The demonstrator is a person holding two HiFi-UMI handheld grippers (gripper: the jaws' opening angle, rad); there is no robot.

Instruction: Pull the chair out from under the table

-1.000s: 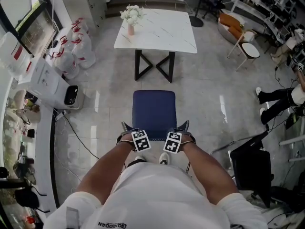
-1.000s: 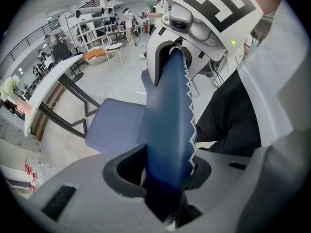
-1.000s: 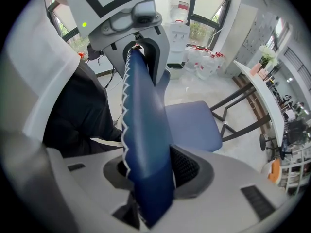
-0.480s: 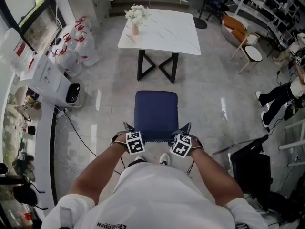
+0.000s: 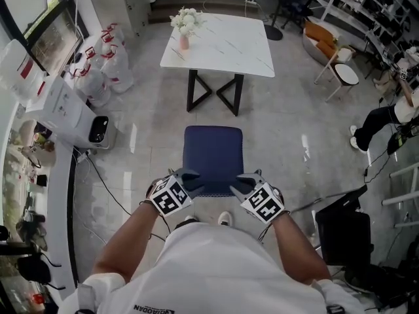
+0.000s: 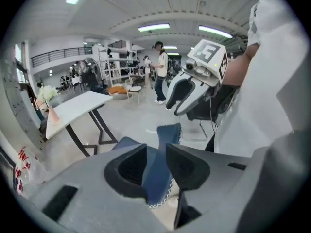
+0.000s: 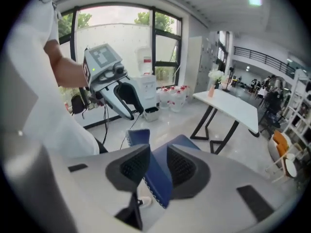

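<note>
The blue chair (image 5: 213,154) stands on the floor, clear of the white table (image 5: 219,41), with its back toward me. My left gripper (image 5: 190,175) and right gripper (image 5: 241,182) hover above the two ends of the chair back, apart from it. The left gripper view looks through the left gripper (image 6: 155,154) at the chair back (image 6: 168,134) below, which no pad touches. In the right gripper view the blue back (image 7: 140,138) likewise shows through the gap of the right gripper (image 7: 158,161). Both pairs of jaws have just been closing with nothing gripped.
A vase of flowers (image 5: 182,23) stands on the table. White boxes (image 5: 62,110) and bags (image 5: 98,70) line the left wall, with a cable (image 5: 108,191) on the floor. A black case (image 5: 344,227) is at right. A person's legs (image 5: 380,120) and a round stool (image 5: 345,70) are farther right.
Both grippers have lifted off the top of the chair back and risen toward the head camera, tilting less steeply. The chair has stayed where it was.
</note>
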